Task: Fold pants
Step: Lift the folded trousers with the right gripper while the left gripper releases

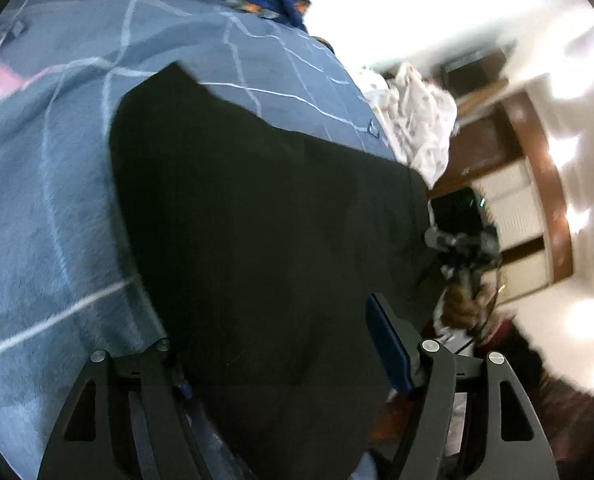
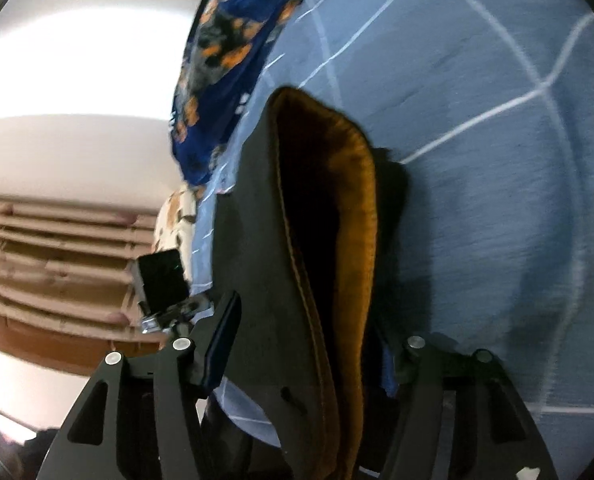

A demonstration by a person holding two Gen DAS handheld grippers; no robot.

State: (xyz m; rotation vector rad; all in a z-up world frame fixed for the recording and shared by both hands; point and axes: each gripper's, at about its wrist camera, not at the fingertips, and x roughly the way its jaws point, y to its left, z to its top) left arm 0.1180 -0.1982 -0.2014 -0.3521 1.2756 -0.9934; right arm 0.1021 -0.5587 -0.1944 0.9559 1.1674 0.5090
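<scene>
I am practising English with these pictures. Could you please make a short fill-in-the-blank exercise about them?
1. The pants are ____ in colour.
2. The bed cover is blue with ____ lines.
3. The lining inside the pants is ____.
4. A ____ grips the right tool's handle.

Missing words: black; white; orange; hand

One black pants (image 1: 265, 208), centre. One blue checked bedsheet (image 1: 57, 168), 9 o'clock. One navy floral cloth (image 2: 225, 60), 11 o'clock. One white printed cloth (image 1: 421, 120), 2 o'clock. Two grippers: left gripper (image 1: 285, 356), right gripper (image 2: 309, 344), each at 6 o'clock.
</scene>
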